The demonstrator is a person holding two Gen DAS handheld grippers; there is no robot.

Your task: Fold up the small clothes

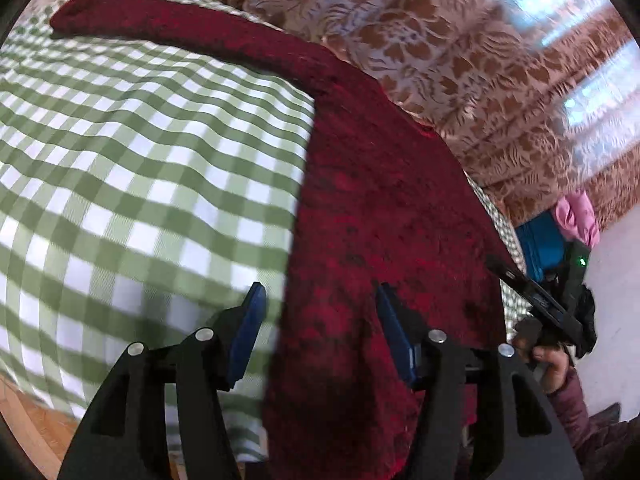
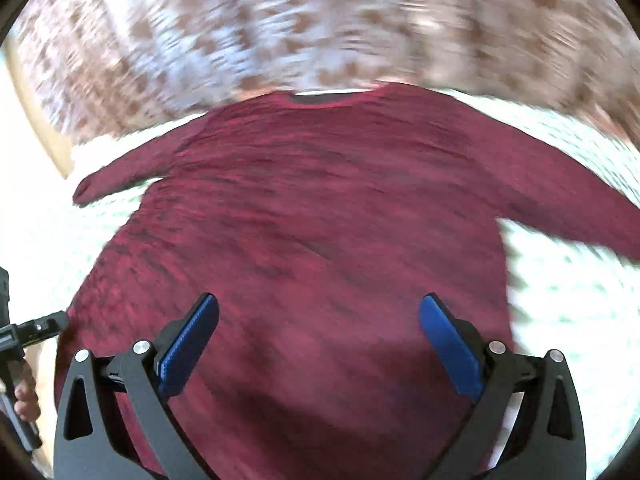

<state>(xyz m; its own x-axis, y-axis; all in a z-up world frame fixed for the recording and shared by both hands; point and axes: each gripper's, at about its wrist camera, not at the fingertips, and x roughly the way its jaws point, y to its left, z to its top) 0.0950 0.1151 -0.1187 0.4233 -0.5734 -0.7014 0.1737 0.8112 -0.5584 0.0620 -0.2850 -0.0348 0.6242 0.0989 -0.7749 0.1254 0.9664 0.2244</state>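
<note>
A dark red knitted sweater [image 1: 384, 208] lies flat on a green-and-white checked cloth [image 1: 140, 152], with one sleeve [image 1: 168, 24] stretched out to the far left. My left gripper [image 1: 320, 300] is open and empty, low over the sweater's left side edge near the hem. In the blurred right wrist view the whole sweater [image 2: 320, 208] shows with both sleeves spread and the neckline [image 2: 332, 98] away from me. My right gripper [image 2: 320, 312] is wide open and empty above the lower body of the sweater. It also shows in the left wrist view [image 1: 536, 296], at the sweater's right edge.
A brown floral curtain [image 1: 440, 40] hangs behind the table. A blue thing [image 1: 540, 248] with pink cloth [image 1: 576, 216] on it stands at the right. The table's wooden front edge [image 1: 24, 420] shows at lower left. The left gripper's tip [image 2: 36, 328] shows at the right view's left edge.
</note>
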